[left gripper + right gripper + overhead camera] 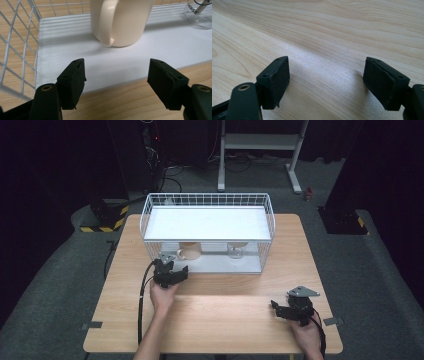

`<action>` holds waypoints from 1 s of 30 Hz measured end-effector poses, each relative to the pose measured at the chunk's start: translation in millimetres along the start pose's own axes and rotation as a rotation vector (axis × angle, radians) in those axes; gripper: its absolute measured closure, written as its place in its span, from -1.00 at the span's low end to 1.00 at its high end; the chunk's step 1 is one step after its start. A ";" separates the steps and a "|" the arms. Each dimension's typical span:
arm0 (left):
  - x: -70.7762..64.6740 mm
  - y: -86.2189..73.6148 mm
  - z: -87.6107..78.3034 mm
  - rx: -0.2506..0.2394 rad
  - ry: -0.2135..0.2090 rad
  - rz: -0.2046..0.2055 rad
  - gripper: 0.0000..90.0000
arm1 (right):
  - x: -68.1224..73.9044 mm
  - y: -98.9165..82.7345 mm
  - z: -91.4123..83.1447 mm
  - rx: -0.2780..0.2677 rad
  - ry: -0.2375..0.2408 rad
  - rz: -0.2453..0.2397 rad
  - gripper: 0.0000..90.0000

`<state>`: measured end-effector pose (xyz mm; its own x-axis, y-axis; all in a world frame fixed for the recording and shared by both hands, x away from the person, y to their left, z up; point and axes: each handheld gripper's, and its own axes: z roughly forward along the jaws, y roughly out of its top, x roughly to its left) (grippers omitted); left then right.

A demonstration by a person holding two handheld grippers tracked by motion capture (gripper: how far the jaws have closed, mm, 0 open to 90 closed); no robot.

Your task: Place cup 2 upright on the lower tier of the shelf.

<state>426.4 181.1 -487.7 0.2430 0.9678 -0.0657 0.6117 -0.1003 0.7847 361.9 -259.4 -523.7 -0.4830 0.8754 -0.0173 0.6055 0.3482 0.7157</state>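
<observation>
A cream mug (189, 251) (120, 22) stands on the white lower shelf (130, 60) of a white wire rack (207, 200), its handle turned toward my left gripper. My left gripper (175, 269) (116, 72) is just in front of that shelf's edge, a short way back from the mug. Its jaws stand open with nothing between them. My right gripper (278, 309) (327, 75) rests low over the wooden table (337, 25) at the front right, open and empty.
A clear glass (235, 251) (200, 15) stands on the same shelf to the right of the mug. The rack's upper shelf (207, 222) roofs the lower one, and wire mesh (17, 50) closes its left side. Bare tabletop (225, 315) lies between the hands.
</observation>
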 end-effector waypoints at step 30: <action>2.2 -13.8 -31.0 -0.031 -0.069 0.023 -0.45 | 0.0 0.0 0.0 0.000 0.000 0.000 -0.52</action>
<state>395.2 191.8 -479.6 0.3085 0.9470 -0.0891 0.5822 -0.1139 0.8050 361.9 -259.4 -523.7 -0.4832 0.8754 -0.0177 0.6053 0.3486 0.7157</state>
